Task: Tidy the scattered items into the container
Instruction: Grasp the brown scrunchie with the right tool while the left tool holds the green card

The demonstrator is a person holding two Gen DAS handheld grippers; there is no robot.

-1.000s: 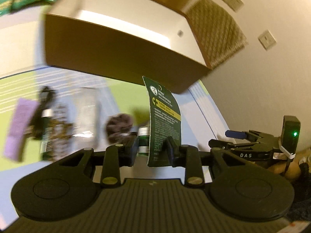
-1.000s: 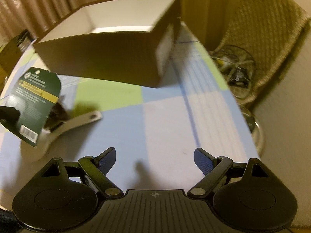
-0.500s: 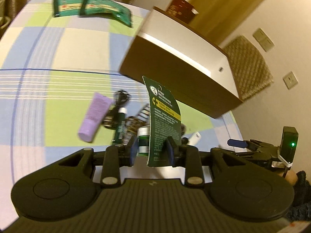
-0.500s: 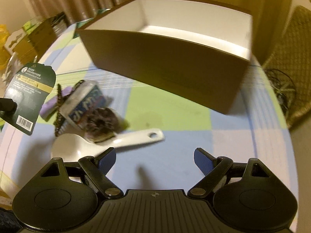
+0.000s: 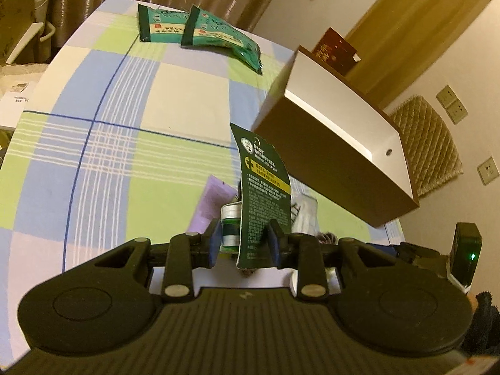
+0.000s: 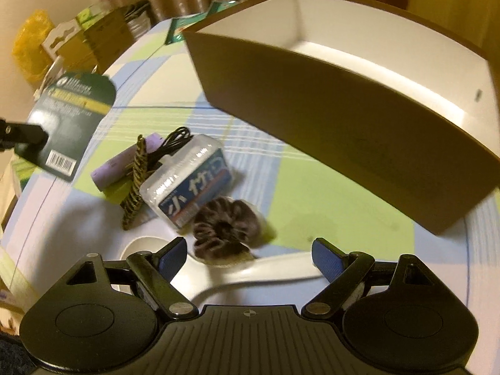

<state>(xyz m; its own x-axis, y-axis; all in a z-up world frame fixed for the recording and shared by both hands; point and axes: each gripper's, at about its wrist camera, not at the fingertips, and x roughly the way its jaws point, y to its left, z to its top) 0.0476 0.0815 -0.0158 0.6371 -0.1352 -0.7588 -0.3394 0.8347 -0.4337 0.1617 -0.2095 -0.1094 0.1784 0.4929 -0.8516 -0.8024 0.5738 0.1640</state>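
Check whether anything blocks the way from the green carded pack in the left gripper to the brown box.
Nothing visible does. The left gripper holds the green pack above the table, and the brown box stands ahead to its right with an open top; only its near wall must be cleared.

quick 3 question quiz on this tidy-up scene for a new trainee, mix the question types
1. True or false: the left claw grips a dark green carded pack.
2. Is the right claw open or shut?
3. Which lies closest in front of the right claw? A. brown scrunchie B. purple tube C. teal packets

Key: 1 true; 2 open, with only the white spoon on the table below it; 3 A. The brown box looks empty as far as visible.
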